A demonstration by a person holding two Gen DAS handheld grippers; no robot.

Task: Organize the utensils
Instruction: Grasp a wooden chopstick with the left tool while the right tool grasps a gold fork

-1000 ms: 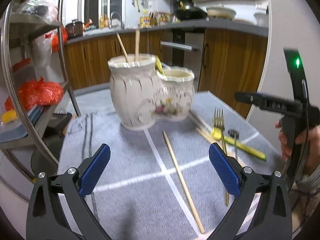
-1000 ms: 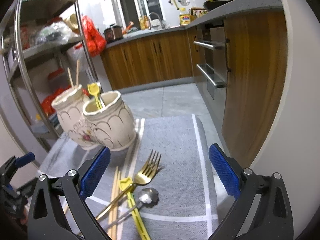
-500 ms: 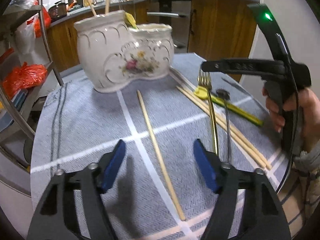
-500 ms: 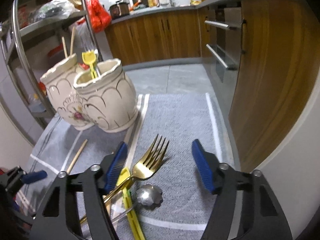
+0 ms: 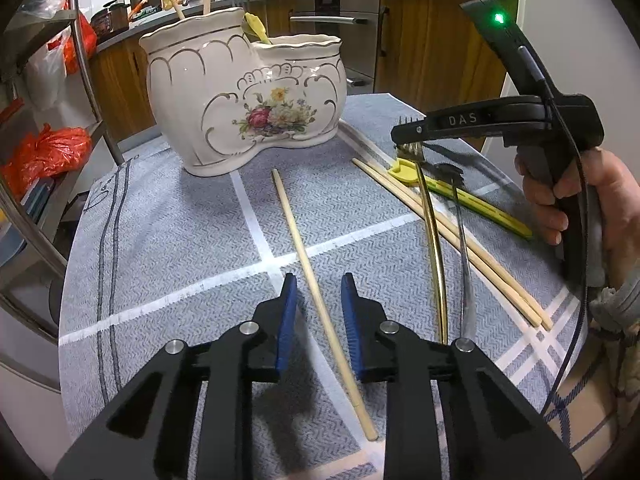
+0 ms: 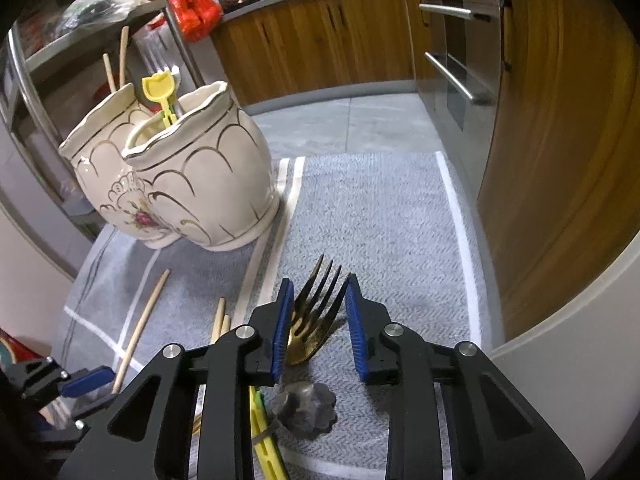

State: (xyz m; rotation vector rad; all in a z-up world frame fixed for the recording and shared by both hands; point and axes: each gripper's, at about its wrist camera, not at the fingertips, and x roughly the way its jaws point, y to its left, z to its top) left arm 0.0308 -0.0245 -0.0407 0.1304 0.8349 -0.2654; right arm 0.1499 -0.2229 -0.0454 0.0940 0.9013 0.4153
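A cream two-part ceramic holder stands at the back of the grey cloth, with chopsticks and a yellow utensil in it. A single wooden chopstick lies on the cloth, and my left gripper straddles it with a narrow gap, not clamped. My right gripper straddles the head of the gold fork with its jaws partly closed and small gaps at each side. The fork lies beside a chopstick pair, a dark spoon and a yellow utensil.
The grey cloth covers a small table whose right edge is near a white wall. A metal shelf rack with red bags stands at the left. Wooden kitchen cabinets run across the back.
Both grippers came down toward the table and narrowed their jaws, the left around the single chopstick and the right around the fork head.
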